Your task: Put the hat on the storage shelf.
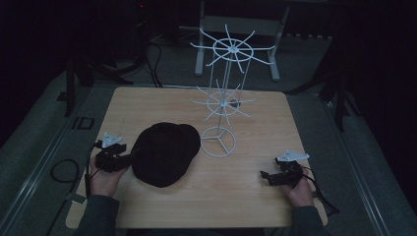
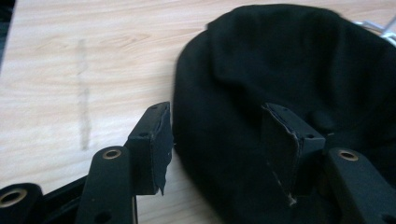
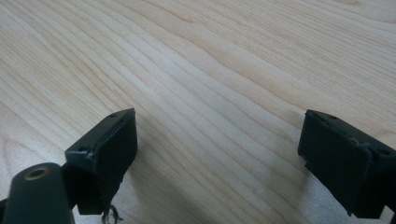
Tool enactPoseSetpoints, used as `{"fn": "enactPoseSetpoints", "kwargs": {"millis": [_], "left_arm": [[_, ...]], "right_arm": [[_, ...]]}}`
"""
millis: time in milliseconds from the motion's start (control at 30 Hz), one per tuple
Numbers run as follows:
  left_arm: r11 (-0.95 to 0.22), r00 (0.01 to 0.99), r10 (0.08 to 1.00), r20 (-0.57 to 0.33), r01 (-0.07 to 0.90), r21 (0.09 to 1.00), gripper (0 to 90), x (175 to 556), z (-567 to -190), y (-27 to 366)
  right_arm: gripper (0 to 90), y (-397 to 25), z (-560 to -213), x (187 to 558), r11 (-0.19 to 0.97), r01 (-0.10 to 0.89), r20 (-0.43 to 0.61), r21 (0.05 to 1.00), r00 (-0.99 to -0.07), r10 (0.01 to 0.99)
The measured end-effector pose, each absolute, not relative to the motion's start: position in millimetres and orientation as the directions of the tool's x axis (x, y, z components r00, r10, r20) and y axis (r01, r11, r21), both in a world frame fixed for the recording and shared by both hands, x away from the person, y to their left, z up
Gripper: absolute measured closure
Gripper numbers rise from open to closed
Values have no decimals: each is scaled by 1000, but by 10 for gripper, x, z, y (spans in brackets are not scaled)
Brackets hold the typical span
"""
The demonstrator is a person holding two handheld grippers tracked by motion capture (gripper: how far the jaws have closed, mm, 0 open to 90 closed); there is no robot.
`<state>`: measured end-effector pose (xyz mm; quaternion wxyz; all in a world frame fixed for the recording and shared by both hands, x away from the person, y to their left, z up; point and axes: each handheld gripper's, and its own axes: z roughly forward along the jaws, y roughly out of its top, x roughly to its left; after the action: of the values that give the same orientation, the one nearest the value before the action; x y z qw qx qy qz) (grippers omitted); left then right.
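Reaching for the soft black fabric cap (image 1: 165, 153), which lies flat on the light wooden table (image 1: 236, 196) just in front of and left of the white wire display stand (image 1: 222, 93); cap brim end touches or nearly touches the stand's ring base, can't tell which.

Left gripper (image 1: 118, 160) sits at the cap's left edge, jaws spread wide. In the left gripper view the gripper (image 2: 215, 135) straddles the rim: one pad over bare wood just outside the cap, the other over the fabric. Nothing pinched yet. Placement reads as lined up for a rim grab, probably to lift the cap toward a stand hook.

Right gripper (image 1: 275, 178) rests well right of the cap, low over the table. In its own view the gripper (image 3: 217, 149) is wide open, holding nothing, bare wood between the pads. Looks parked, waiting.

Room: open table right of and in front of the cap. Stand's lower spokes hang close behind it, so lift up and toward the person first. Left table edge is near the left hand (image 1: 103, 179), little slack there.
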<state>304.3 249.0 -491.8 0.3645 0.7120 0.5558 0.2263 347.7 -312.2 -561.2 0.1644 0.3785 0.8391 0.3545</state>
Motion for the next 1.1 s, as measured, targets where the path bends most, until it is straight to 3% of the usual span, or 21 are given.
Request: {"fn": "enactPoseSetpoints", "kwargs": {"millis": [667,1100], "left_arm": [[-243,381,925,-14,616,749,442,3589,-4896,2297],[-289,447,894,-37,637,715,530,3999,-4937,2215]], "right_arm": [[117,-3124,-5611,3474,462,521,-7,718,-659,752],[117,-3123,-5610,3474,462,521,-6,718,-658,753]]}}
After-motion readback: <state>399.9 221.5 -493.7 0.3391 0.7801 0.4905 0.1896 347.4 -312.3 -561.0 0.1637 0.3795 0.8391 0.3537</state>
